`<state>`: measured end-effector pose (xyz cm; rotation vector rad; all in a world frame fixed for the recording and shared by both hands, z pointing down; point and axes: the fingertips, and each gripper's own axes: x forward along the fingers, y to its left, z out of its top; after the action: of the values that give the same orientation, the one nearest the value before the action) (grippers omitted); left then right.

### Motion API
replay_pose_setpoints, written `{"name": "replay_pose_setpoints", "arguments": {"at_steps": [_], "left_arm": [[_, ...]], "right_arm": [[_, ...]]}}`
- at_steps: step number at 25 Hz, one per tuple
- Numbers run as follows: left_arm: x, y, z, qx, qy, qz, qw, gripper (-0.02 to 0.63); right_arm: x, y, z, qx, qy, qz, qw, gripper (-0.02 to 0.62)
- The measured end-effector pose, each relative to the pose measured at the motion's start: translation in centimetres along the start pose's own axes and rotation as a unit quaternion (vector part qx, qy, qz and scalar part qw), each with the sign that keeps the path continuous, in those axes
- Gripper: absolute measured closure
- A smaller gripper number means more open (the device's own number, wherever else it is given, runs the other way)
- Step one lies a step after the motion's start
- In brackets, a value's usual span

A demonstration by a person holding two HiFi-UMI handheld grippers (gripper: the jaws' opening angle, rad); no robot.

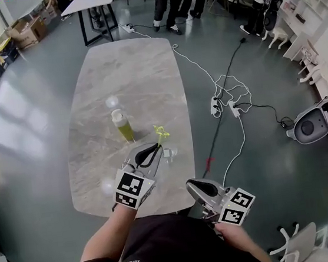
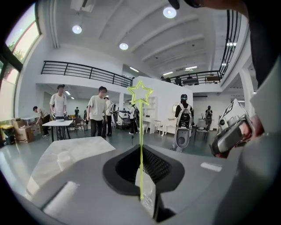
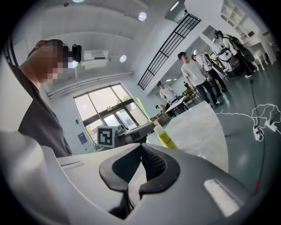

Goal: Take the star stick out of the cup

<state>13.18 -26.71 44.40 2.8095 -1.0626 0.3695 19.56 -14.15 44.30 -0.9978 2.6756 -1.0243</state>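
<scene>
My left gripper point(image 1: 156, 150) is over the near right part of the marble table point(image 1: 126, 67), shut on the thin yellow-green star stick point(image 1: 161, 132). In the left gripper view the stick point(image 2: 141, 132) stands upright between the closed jaws, its star outline point(image 2: 140, 93) high above them. A small clear cup point(image 1: 171, 153) stands on the table just right of that gripper's tip; I cannot tell whether the stick's lower end is still in it. My right gripper point(image 1: 191, 184) hangs off the table's near right corner, shut with nothing in it point(image 3: 141, 146).
A bottle of yellow-green liquid point(image 1: 123, 125) stands mid-table, left of the stick, with a clear round object point(image 1: 112, 102) behind it. Power strips and white cables point(image 1: 222, 99) lie on the floor to the right. Several people stand beyond the table's far end point(image 1: 166, 2).
</scene>
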Motion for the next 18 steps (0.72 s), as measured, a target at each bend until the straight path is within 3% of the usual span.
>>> {"name": "replay_pose_setpoints", "arguments": {"at_steps": [8, 18], "left_arm": [[-4.8, 1.1, 0.0, -0.014, -0.01, 0.038, 0.9991, 0.591], [-8.1, 2.9, -4.3, -0.04, 0.014, 0.071, 0.9966, 0.591]], "right_arm": [[1.7, 0.8, -0.1, -0.006, 0.025, 0.021, 0.999, 0.581], [3.9, 2.2, -1.2, -0.013, 0.056, 0.033, 0.998, 0.581]]}}
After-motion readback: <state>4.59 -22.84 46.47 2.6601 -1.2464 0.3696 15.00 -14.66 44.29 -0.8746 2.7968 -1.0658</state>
